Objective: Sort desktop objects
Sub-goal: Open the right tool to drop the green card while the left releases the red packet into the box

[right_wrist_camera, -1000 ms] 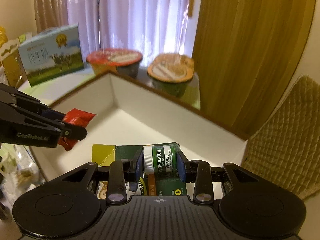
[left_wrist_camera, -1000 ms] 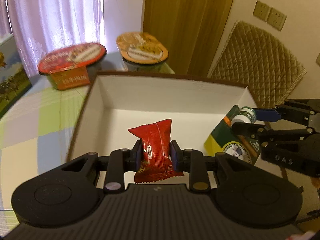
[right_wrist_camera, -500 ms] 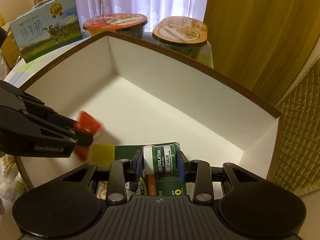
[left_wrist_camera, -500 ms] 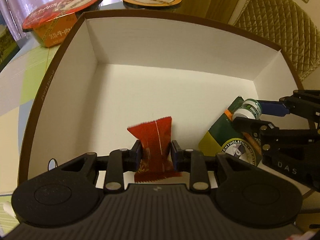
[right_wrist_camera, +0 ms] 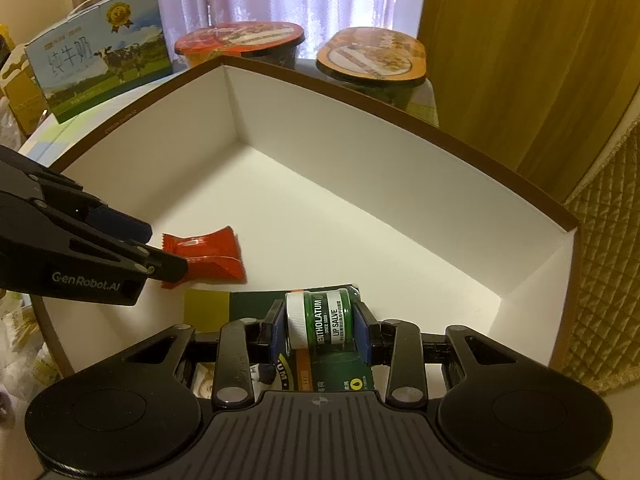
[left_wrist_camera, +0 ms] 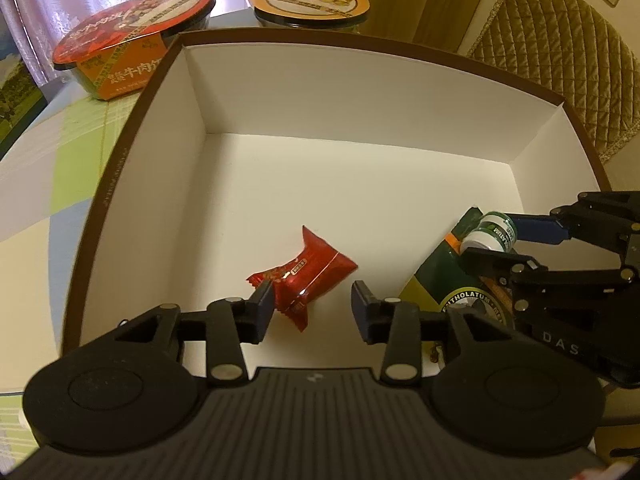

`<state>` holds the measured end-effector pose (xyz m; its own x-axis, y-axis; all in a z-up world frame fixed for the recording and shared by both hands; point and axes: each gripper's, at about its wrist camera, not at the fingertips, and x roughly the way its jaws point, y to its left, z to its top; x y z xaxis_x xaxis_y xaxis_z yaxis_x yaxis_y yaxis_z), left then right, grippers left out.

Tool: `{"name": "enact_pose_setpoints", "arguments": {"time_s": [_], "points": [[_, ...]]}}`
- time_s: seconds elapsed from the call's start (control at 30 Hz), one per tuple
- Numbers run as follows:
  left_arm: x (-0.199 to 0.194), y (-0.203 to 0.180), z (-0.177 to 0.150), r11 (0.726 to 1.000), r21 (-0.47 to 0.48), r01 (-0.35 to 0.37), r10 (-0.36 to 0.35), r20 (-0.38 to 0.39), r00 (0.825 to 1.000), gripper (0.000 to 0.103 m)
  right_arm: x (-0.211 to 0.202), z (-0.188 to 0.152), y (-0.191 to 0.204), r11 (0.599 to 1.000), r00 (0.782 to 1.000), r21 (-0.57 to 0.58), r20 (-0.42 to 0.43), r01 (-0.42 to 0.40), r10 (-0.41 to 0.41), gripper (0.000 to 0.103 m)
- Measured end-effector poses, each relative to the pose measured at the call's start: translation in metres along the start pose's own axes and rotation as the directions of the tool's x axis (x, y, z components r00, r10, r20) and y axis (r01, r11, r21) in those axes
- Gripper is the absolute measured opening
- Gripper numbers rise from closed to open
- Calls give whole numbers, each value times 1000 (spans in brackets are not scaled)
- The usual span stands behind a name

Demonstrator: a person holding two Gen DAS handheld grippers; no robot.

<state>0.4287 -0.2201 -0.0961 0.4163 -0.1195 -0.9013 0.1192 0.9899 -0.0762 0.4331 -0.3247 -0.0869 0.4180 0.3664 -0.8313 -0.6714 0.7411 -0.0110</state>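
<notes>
My left claw [left_wrist_camera: 312, 304] opening, red candy [left_wrist_camera: 308, 276] loose between jaws on box [left_wrist_camera: 360, 184] floor, long axis diagonal. Right claw [right_wrist_camera: 320, 326] clamps lip-salve jar [right_wrist_camera: 320, 320], low over box's near right corner.

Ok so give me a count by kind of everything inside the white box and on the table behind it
Red snack packets: 1
Lip salve packs: 1
Instant noodle bowls: 2
Milk cartons: 1
Total: 5
</notes>
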Motion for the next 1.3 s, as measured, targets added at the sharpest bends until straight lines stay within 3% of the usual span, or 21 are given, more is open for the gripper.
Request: {"name": "enact_pose_setpoints", "arguments": {"time_s": [0.03, 0.1, 0.13, 0.17, 0.2, 0.43, 0.67, 1.3], "points": [[-1, 1, 0, 1000, 0, -1, 1, 1, 1000, 36, -1, 0, 2, 1000, 1000, -4, 4, -6, 6, 34], [-3, 3, -1, 1000, -4, -7, 7, 2, 1000, 39, -3, 0, 5, 1000, 1000, -15, 21, 5, -5, 49], [-4, 4, -1, 1000, -4, -10, 10, 5, 1000, 42, -5, 0, 7, 1000, 999, -18, 35, 20, -19, 67], [-5, 4, -1, 1000, -5, -15, 15, 7, 1000, 46, -7, 0, 7, 999, 999, -20, 49, 25, -24, 79], [-7, 4, -2, 1000, -7, -19, 19, 8, 1000, 52, -9, -1, 7, 1000, 998, -22, 59, 20, -19, 80], [-13, 4, -5, 1000, -1, -21, 21, 25, 999, 64, -16, -6, 7, 999, 999, -41, 46, 26, -24, 93], [-17, -2, -9, 1000, 5, -23, 23, 30, 999, 71, -26, -12, 6, 999, 998, -31, 51, 28, -27, 99], [-45, -17, -25, 1000, -15, -18, 19, 76, 997, 71, -63, -28, 1, 999, 993, 12, 103, 50, -51, 101]]}}
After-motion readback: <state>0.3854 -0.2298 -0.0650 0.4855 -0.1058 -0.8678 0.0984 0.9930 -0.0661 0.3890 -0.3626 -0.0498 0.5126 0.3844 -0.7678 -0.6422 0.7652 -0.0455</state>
